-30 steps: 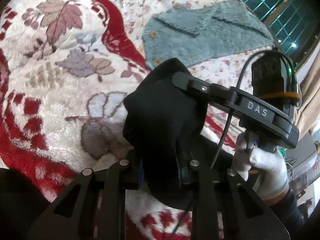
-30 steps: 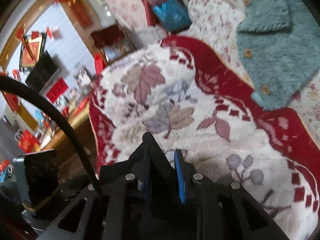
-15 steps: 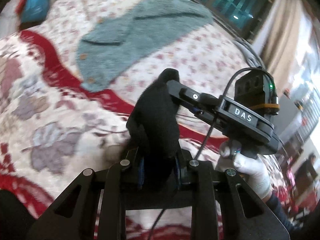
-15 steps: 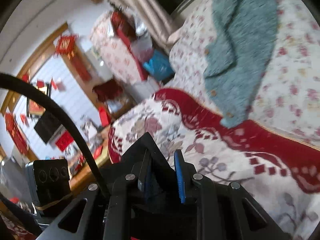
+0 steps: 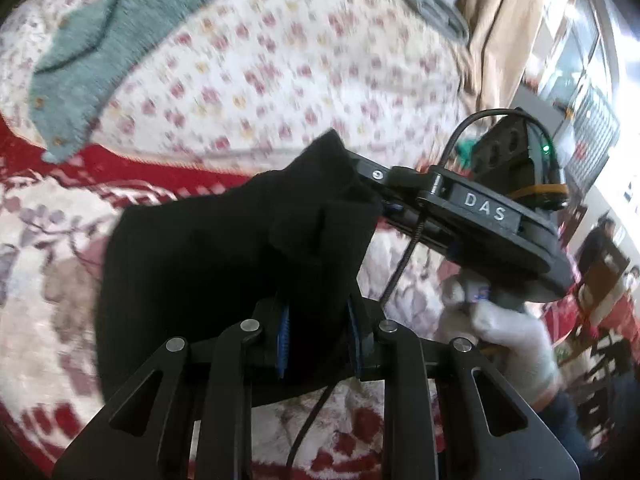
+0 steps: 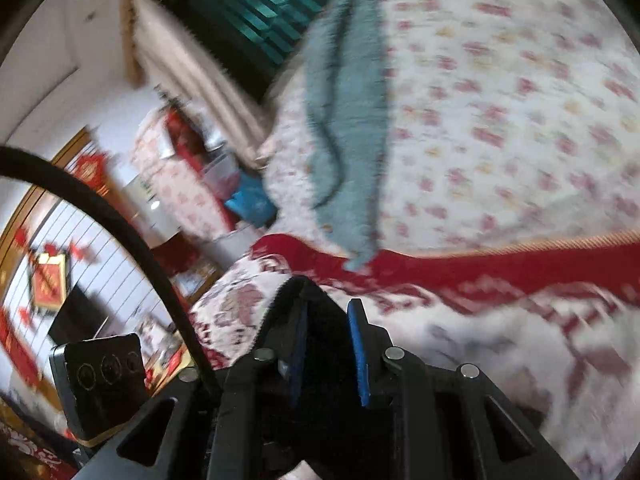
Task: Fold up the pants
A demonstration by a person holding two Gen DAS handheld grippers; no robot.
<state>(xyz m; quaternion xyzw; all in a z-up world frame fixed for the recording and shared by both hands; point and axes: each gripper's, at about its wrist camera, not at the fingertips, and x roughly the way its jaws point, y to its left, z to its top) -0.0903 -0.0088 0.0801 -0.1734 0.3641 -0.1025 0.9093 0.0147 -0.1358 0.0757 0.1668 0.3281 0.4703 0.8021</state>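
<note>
The black, soft-knit pants (image 5: 224,264) hang bunched in the air above the bed, held at two places. In the left wrist view, the left claw (image 5: 318,336) pinches a thick fold of the dark cloth between its blue-padded fingers (image 5: 283,334), and the cloth fills the gap between the pads. From there the fabric rises and spreads to the left as a broad dark sheet. Its upper right corner is caught by the right claw (image 5: 360,178), which reaches in from the right with its tips buried in the cloth. A white-gloved right hand (image 5: 504,332) grips the handle below that tool, whose side bears the letters DAS.

In the right wrist view, the right claw (image 6: 326,340) is likewise clamped on black cloth (image 6: 320,320), which sits between its two blue pads (image 6: 356,344) and peaks just above them. A black cable (image 6: 120,224) arcs across the left of that view.

Under the pants lies a plush blanket with red border and leaf pattern (image 5: 52,264). Beyond it is a white quilt with small pink flowers (image 5: 280,60). A teal fuzzy cardigan with small buttons (image 5: 92,48) lies spread on the quilt, well apart from the pants, with its lower edge touching the red border. Both views are blurred.
</note>
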